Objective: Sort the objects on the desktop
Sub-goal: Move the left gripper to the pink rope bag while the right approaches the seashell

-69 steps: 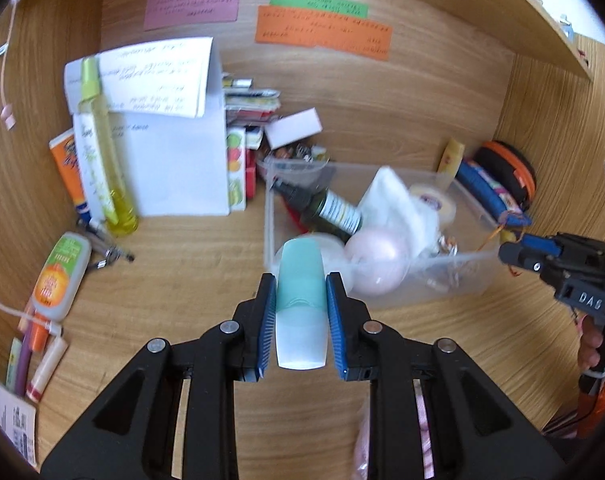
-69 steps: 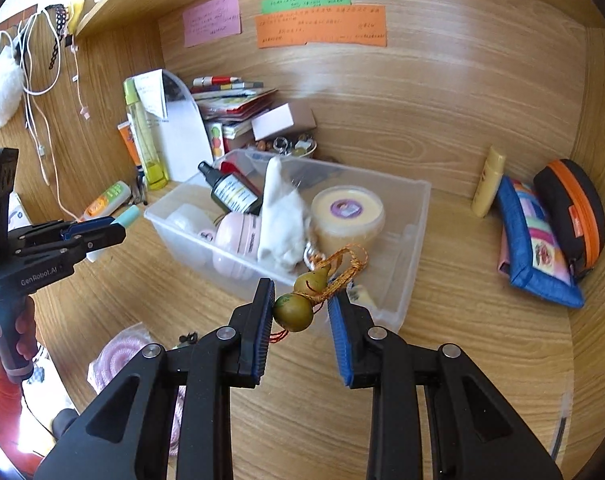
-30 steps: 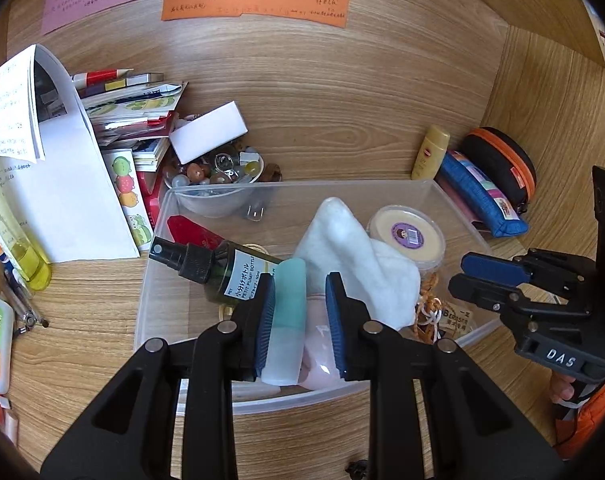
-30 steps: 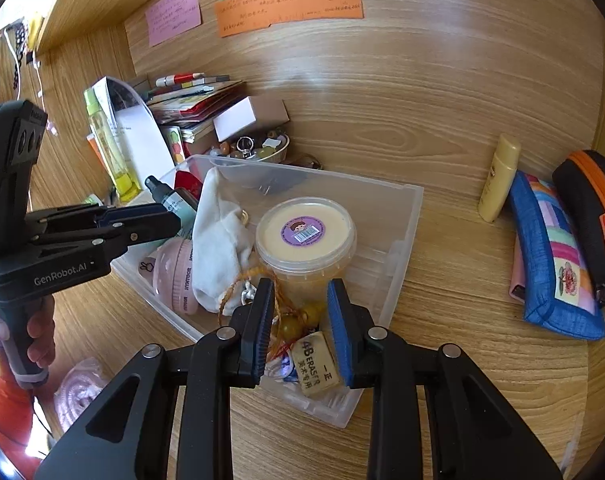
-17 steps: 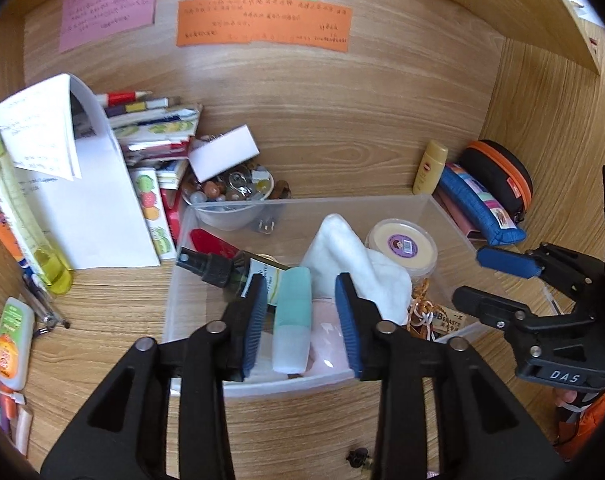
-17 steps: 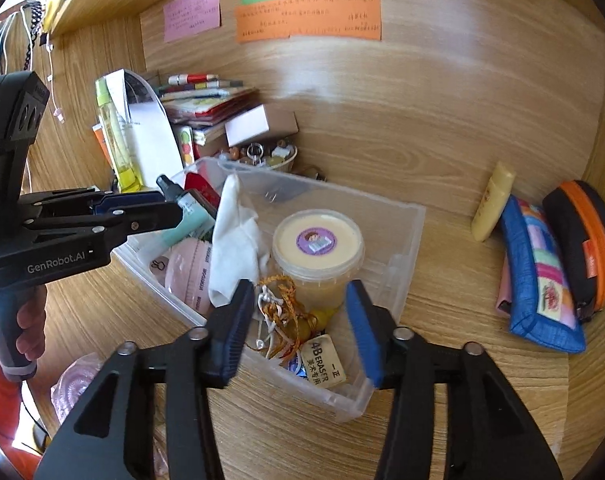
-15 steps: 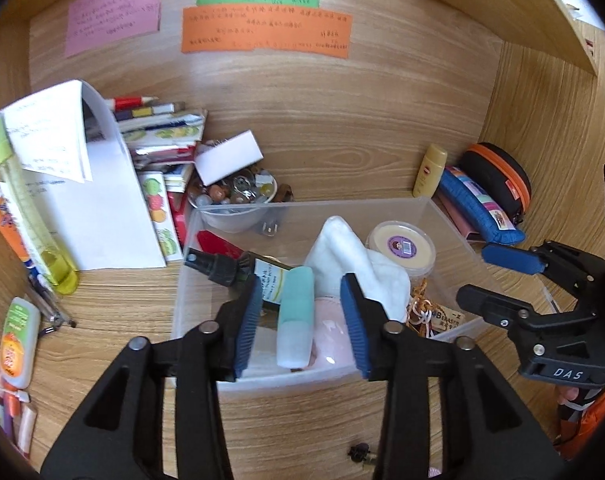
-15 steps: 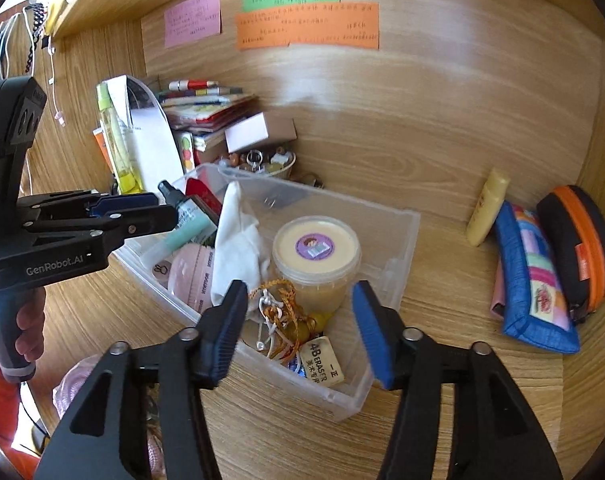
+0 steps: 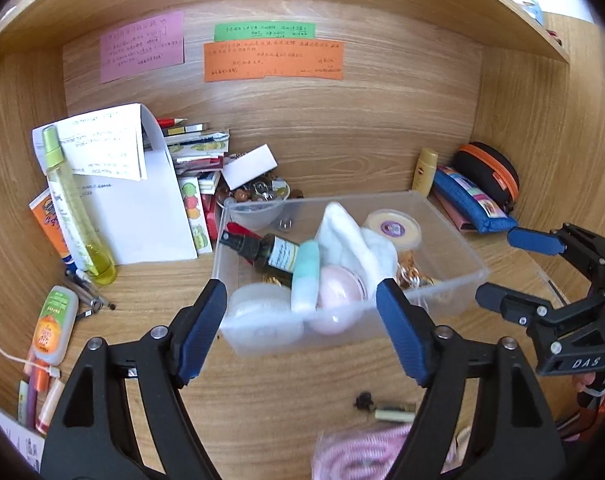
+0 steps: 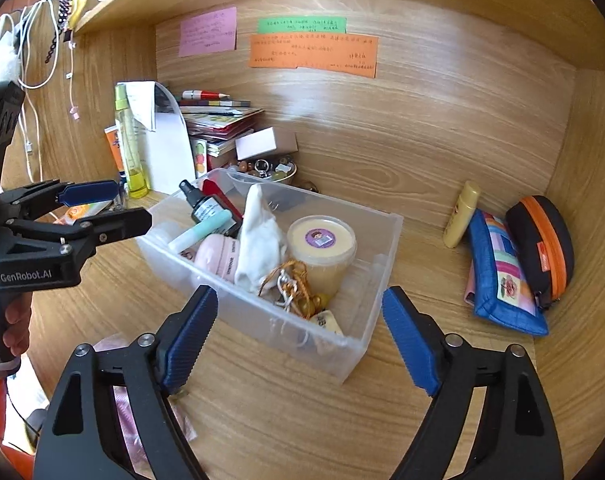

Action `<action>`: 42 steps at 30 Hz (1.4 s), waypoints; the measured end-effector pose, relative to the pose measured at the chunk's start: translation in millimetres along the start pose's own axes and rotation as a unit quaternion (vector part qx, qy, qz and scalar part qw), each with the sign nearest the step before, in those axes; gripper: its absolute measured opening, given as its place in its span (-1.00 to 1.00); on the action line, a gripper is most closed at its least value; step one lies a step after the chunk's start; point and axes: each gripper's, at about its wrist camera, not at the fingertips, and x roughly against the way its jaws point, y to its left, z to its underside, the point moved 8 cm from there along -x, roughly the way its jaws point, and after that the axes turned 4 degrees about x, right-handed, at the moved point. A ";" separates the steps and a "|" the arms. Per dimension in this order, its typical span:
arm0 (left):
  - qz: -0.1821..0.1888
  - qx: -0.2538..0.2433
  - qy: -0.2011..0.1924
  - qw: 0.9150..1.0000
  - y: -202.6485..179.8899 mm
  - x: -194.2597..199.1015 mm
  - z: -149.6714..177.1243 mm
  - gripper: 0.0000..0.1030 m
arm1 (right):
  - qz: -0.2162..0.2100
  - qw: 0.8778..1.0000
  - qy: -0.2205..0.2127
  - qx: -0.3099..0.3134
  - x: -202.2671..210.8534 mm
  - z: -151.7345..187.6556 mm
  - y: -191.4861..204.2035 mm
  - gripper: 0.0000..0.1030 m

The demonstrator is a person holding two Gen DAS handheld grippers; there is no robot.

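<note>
a clear plastic bin [image 9: 442, 296] sits on the wooden worktop [image 9: 270, 392], holding a teal tube [image 9: 305, 276], a dark spray bottle [image 9: 262, 250], a white cloth [image 9: 354, 240] and a yellow-lidded tub [image 9: 392, 228]. the left hand-held gripper [image 9: 300, 324] and right hand-held gripper [image 10: 298, 332] both hover just in front of the bin, jaws spread wide and gripping nothing.

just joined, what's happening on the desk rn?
A person is sorting desk clutter into the clear plastic bin with two handheld tools. Both the left tool and the right tool are open and empty, held in front of the bin. The teal tube and the gourd charm lie inside it with a spray bottle, white cloth and lidded tub. Pouches and papers sit outside the bin.
</note>
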 end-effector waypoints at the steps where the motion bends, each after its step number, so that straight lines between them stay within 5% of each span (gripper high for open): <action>1: 0.002 -0.001 0.001 1.000 -1.4 2.6 3.7 0.56 | 0.000 1.000 0.000 -0.002 3.1 2.3 1.5 0.60; 10: 0.017 -0.002 0.015 1.000 -18.9 23.7 40.2 0.76 | 0.003 1.000 0.014 -0.019 21.9 36.3 12.2 0.61; 31: 0.015 -0.033 0.109 0.993 -62.4 -3.9 117.4 0.78 | -0.007 0.997 0.066 -0.032 35.1 119.2 36.3 0.62; 42: -0.014 -0.081 0.094 0.992 -44.9 19.0 135.1 0.83 | -0.019 0.996 0.076 -0.038 31.4 130.4 48.9 0.62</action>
